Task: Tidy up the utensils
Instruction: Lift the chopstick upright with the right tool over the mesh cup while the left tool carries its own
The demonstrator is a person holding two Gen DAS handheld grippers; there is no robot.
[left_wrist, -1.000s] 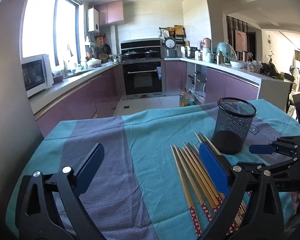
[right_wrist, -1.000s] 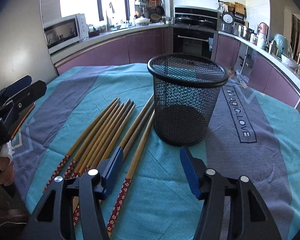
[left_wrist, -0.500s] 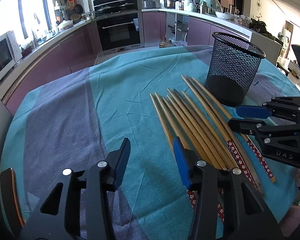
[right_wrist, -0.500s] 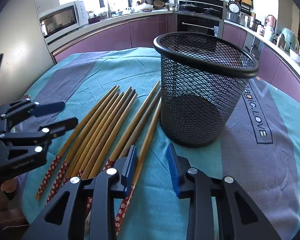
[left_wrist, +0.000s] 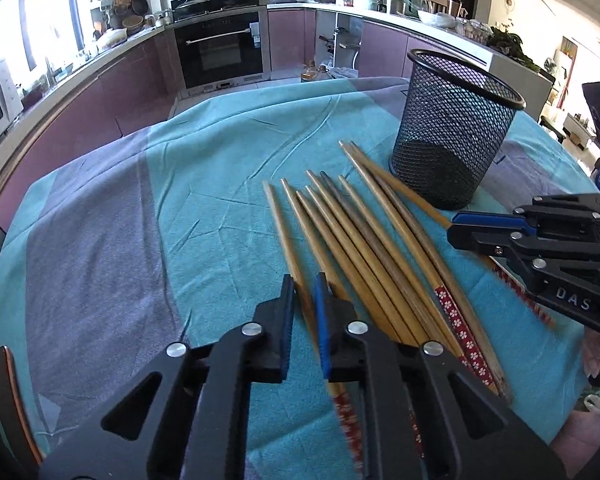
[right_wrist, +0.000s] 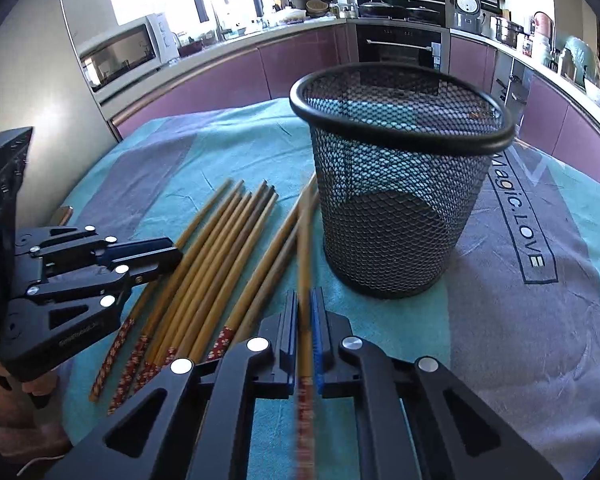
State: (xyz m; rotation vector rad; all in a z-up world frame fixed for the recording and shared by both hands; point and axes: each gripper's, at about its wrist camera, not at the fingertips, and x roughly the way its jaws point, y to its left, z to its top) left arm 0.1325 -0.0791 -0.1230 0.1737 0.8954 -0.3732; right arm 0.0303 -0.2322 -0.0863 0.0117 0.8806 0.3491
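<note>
Left tool (left_wrist: 303, 300) pinching leftmost chopstick (left_wrist: 285, 236) of bundle (left_wrist: 364, 248) on table (left_wrist: 100, 240); right tool (right_wrist: 304, 320) clamped on another chopstick (right_wrist: 305, 264), just beside upright mesh cup (right_wrist: 396, 208)

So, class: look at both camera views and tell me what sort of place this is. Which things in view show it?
Almost certainly a home kitchen. A built-in oven sits among purple cabinets, a microwave stands on the counter, and a rice cooker sits above.
</note>
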